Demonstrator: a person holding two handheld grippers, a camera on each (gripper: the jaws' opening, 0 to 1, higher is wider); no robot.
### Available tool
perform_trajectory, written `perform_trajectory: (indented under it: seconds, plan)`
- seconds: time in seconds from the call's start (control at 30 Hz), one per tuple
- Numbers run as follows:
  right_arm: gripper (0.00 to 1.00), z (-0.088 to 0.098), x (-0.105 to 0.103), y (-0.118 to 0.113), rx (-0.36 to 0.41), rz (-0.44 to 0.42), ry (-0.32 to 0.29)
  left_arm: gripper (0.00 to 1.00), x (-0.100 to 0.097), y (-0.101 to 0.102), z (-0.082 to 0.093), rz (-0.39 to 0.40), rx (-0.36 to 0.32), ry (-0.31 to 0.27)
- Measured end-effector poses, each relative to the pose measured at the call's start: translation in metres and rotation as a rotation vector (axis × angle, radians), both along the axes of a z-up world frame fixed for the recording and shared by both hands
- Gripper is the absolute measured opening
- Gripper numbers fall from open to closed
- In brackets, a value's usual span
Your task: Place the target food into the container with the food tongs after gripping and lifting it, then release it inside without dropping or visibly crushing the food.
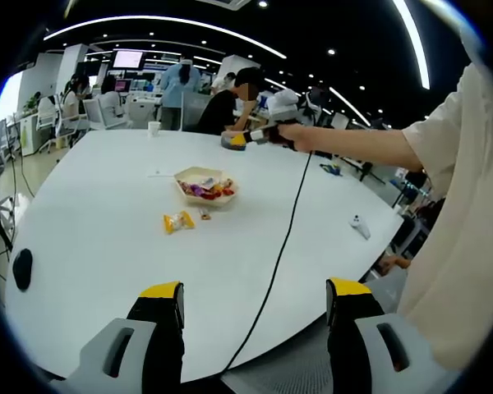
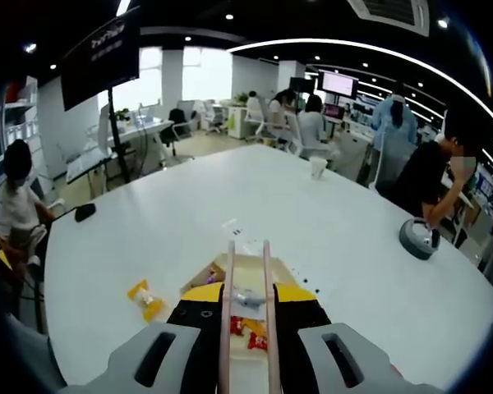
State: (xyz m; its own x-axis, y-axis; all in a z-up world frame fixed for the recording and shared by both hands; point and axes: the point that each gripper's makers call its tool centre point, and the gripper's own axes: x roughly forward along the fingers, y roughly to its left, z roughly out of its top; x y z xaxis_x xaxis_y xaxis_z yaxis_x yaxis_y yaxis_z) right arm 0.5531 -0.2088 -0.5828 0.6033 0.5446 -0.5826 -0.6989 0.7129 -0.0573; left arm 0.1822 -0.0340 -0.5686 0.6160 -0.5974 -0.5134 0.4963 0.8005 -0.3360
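Note:
A pale shallow container (image 1: 205, 187) of wrapped sweets sits mid-table. On the table just in front of it lie a yellow-wrapped snack (image 1: 178, 220) and a smaller wrapped piece (image 1: 204, 215). A person's hand holds my right gripper (image 1: 251, 138) in the air beyond the container. In the right gripper view, my right gripper (image 2: 248, 302) is shut on food tongs (image 2: 230, 279), whose two pale arms reach over the container (image 2: 248, 264). I cannot tell whether the tongs grip any sweet. The yellow snack (image 2: 145, 299) lies to the left. My left gripper (image 1: 255, 297) is open at the table's near edge, holding nothing.
A black cable (image 1: 286, 234) runs across the table (image 1: 99, 246) from the right gripper. Also on the table are a black object (image 1: 22, 268), a white cup (image 1: 154, 128), a small white item (image 1: 360, 226) and a grey round device (image 2: 416, 238). People sit at the far side.

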Motion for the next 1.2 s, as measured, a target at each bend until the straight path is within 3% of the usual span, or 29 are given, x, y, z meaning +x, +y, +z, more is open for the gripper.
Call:
perform_trajectory:
  seconds: [0.17, 0.23, 1.2]
  plan:
    - [0.21, -0.007, -0.011, 0.006, 0.009, 0.015, 0.028, 0.70, -0.001, 0.001, -0.001, 0.001, -0.001, 0.002]
    - [0.22, -0.011, -0.020, 0.014, 0.036, 0.045, 0.073, 0.70, -0.001, 0.001, -0.002, 0.001, -0.001, 0.003]
    - [0.23, -0.061, -0.072, 0.077, -0.037, 0.206, 0.146, 0.69, -0.007, 0.012, -0.009, 0.025, -0.009, 0.017]
